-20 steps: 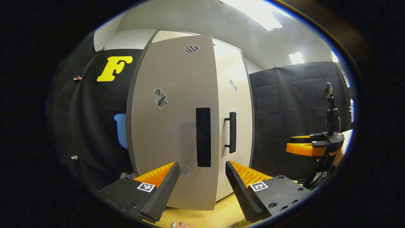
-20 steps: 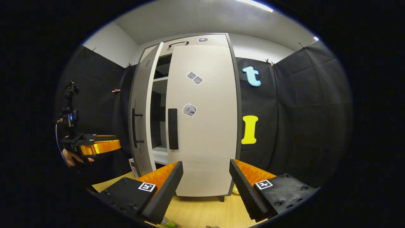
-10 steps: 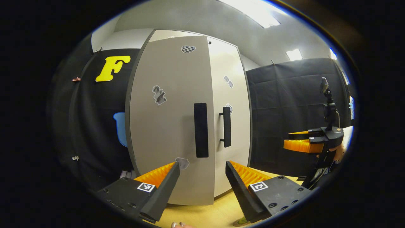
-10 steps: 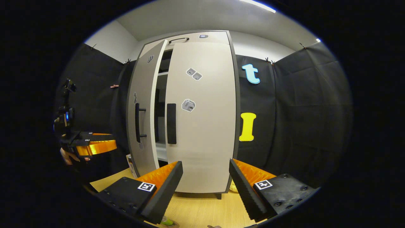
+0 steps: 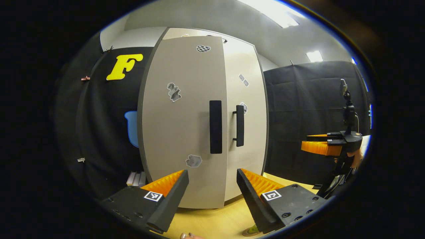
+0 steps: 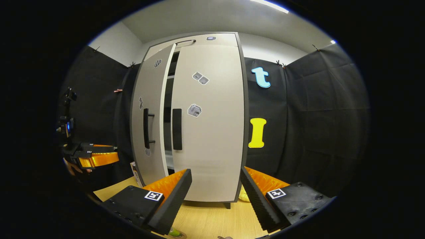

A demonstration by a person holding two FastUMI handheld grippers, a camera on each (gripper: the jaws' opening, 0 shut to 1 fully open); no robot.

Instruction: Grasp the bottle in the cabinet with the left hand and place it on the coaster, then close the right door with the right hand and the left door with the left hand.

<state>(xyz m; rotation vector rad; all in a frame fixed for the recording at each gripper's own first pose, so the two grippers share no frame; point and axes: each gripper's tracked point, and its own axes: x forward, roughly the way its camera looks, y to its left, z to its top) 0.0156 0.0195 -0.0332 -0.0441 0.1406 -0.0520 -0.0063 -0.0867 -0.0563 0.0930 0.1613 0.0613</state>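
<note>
Judging by the tall grey two-door cabinet (image 6: 199, 116), its right door (image 6: 209, 132) sits flush while the left door (image 6: 147, 116) at nine o'clock stays slightly ajar, both tools, left (image 5: 212, 191) and right (image 6: 215, 192), released and empty; the bottle's place I cannot tell.

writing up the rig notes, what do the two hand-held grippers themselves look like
The left hand-held gripper and right hand-held gripper match: two wedge-shaped fingers with ribbed inner faces, each on a dark block with screws and a small square black-and-white marker. Seen from the side, the right one carries an upright dark post.
</note>
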